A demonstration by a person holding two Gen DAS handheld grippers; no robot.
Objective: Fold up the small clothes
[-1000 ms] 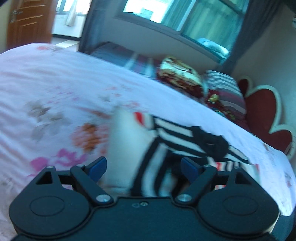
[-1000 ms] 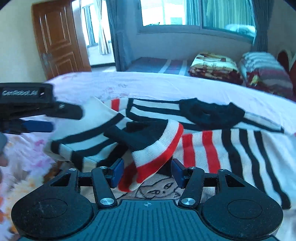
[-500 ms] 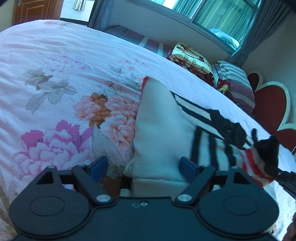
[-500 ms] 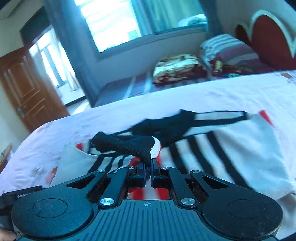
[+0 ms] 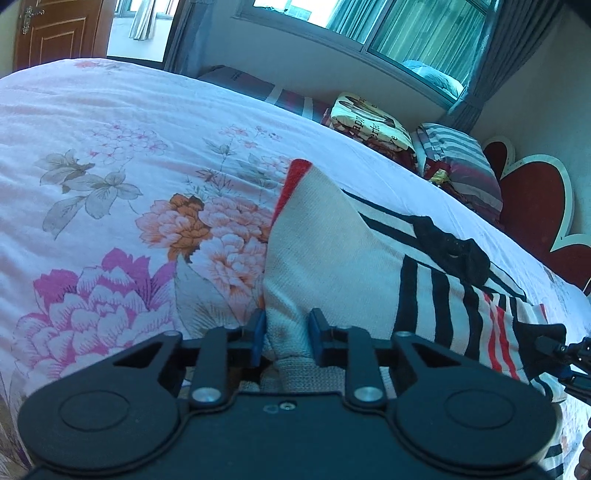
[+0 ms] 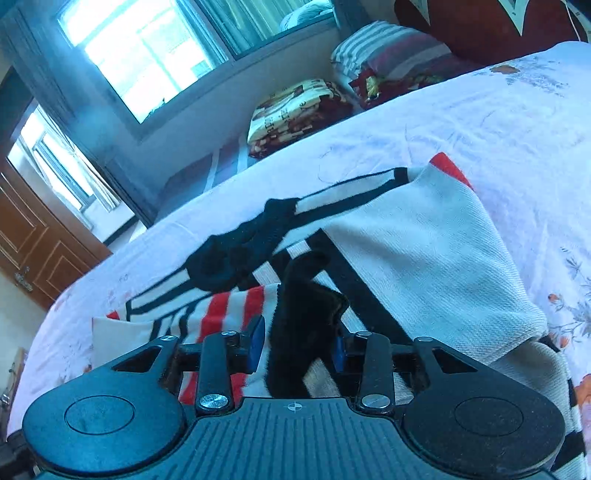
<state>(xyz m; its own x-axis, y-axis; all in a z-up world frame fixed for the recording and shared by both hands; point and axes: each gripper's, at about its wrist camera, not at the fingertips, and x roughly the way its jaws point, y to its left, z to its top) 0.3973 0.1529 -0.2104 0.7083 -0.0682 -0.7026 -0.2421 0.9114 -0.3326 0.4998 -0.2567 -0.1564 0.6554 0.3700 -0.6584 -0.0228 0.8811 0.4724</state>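
Left wrist: left hand-held gripper [image 5: 284,341] closing, pinching sweater [image 5: 332,251] hem, bedspread [image 5: 110,147] beside, right hand-held gripper [image 6: 297,345] clasping cuff [image 6: 303,310].

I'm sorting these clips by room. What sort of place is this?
A bedroom, most likely. The sweater lies on a bed with a floral sheet, folded blankets are stacked under a curtained window, and a heart-shaped headboard stands at one end.

L gripper [image 5: 284,341] pinching sweater [image 5: 332,258] hem — floral bedspread [image 5: 110,166].
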